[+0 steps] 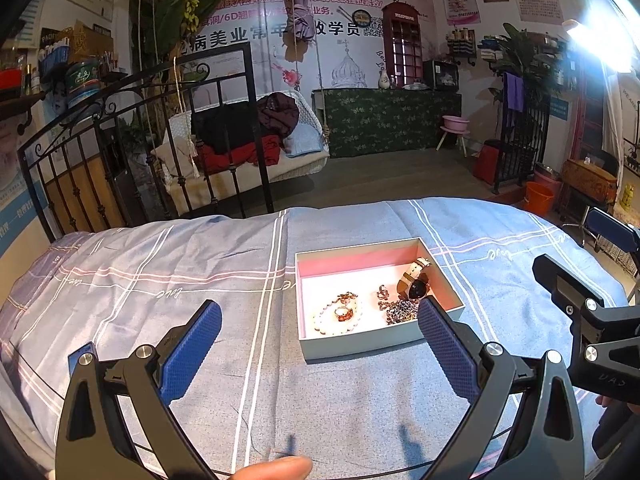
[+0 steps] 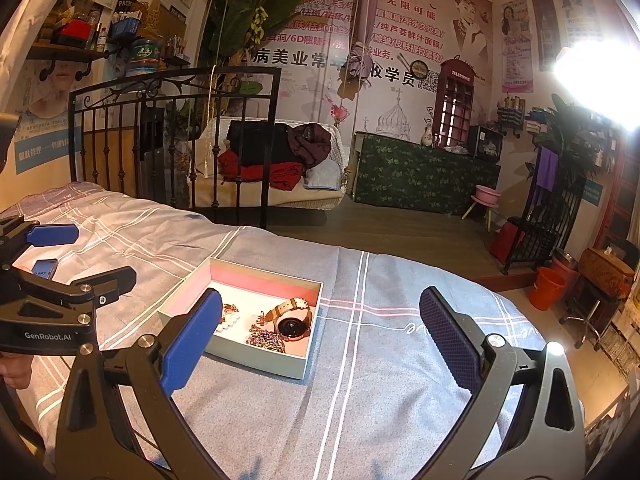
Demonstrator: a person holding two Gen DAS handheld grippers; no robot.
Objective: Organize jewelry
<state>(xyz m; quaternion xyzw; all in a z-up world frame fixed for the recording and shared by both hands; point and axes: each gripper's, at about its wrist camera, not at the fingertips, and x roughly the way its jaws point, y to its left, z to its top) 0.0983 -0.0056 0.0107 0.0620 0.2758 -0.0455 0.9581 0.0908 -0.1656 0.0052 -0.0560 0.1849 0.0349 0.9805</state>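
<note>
Jewelry box (image 1: 372, 344): one watch (image 1: 414, 284), one ring (image 1: 343, 313).

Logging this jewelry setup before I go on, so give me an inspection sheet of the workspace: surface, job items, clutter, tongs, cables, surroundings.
Surface: bed with blue plaid sheet, wrinkled.
Job's things: open box with pink lining holds white bead bracelet, ring, dark beaded chain, watch with tan strap.
Clutter: phone on the sheet, far left in the right wrist view.
Tongs: left tongs open, empty; right tongs open, empty.
Cables: nothing seen.
Surroundings: black iron bed frame, hanging wicker seat with clothes, orange bucket.
</note>
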